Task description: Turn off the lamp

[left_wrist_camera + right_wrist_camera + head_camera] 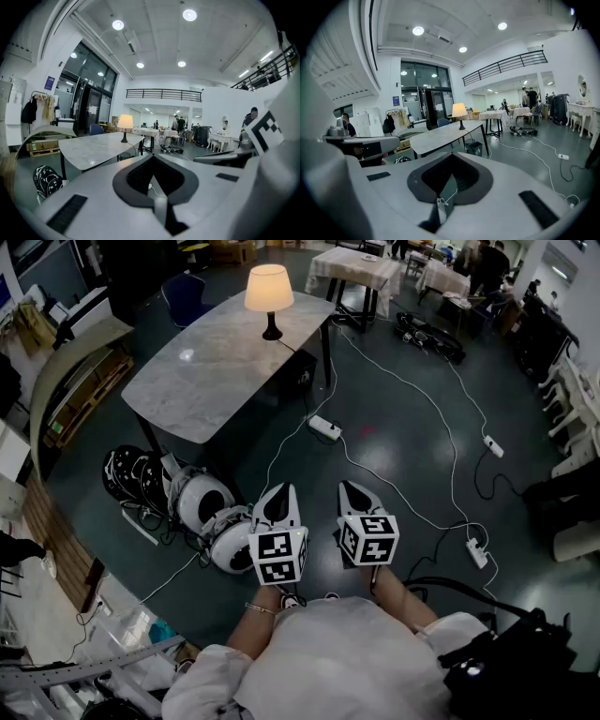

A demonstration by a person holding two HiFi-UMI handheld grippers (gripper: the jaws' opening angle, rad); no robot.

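Note:
A lit lamp point(269, 298) with a cream shade and a dark base stands at the far end of a grey marble table point(202, 367). It also shows far off in the left gripper view as the lamp point(124, 126) and in the right gripper view as the lamp point(460, 114). Its cord runs off the table down to a white power strip point(324, 427) on the floor. My left gripper point(279, 499) and right gripper point(354, 497) hang side by side near my body, well short of the table. Both are shut with nothing between the jaws.
Black and white helmets point(178, 497) lie on the floor by the table's near legs. White cables cross the floor to further power strips point(477, 552). A cloth-covered table point(354, 266), a blue chair point(185, 294) and people point(487, 266) stand at the back.

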